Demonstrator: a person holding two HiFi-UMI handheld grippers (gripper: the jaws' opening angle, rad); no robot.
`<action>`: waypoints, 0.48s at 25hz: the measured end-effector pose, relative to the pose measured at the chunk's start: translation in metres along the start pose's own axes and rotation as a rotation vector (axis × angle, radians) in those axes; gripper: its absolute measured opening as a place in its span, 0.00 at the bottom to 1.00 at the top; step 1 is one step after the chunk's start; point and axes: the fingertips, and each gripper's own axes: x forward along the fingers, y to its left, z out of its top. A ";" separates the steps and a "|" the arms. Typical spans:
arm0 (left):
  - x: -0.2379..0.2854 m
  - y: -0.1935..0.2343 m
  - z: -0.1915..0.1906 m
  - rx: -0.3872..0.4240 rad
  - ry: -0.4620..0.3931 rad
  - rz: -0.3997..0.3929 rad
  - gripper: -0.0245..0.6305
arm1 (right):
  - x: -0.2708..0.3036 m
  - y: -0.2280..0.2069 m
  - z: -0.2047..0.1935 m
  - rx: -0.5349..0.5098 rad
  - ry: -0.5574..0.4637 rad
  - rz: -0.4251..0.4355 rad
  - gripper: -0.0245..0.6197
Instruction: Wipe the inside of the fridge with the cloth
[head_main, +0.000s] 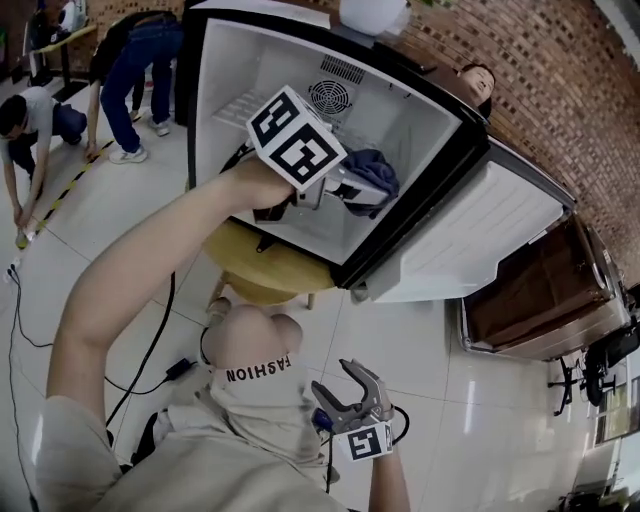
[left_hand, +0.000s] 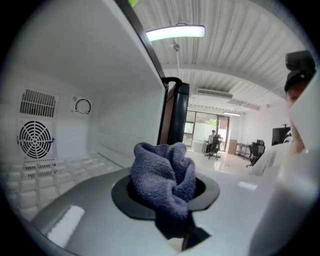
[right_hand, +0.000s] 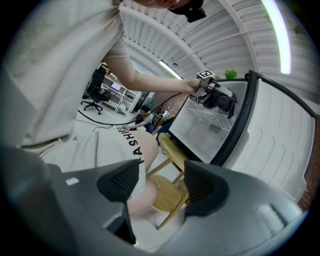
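**Item: fridge wipe, stage judged early to middle.**
- Left claw (head_main: 352, 192): clamped on the bunched blue-grey cloth (left_hand: 164, 170), held inside the open fridge (head_main: 425, 125) near its fan grille (left_hand: 35, 140).
- Right claw (right_hand: 160, 182): jaws apart, empty, low by the person's lap.
- Done: cloth brought inside.
- Left: no wiped surface can be told apart.
- Hidden: the cloth covers the left claw's tips, and whether it touches a wall is unclear.

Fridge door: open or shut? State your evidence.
Open. The door stands swung aside, and the left gripper holds the cloth inside the fridge.
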 end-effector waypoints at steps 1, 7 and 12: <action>0.000 0.000 -0.011 0.029 0.013 0.034 0.23 | -0.001 0.001 -0.001 0.005 0.000 0.002 0.49; 0.021 0.050 -0.093 0.129 0.027 0.274 0.23 | 0.003 0.011 -0.011 0.022 0.014 0.013 0.49; 0.045 0.132 -0.114 0.050 -0.163 0.434 0.23 | 0.006 0.008 -0.016 0.014 0.018 0.029 0.49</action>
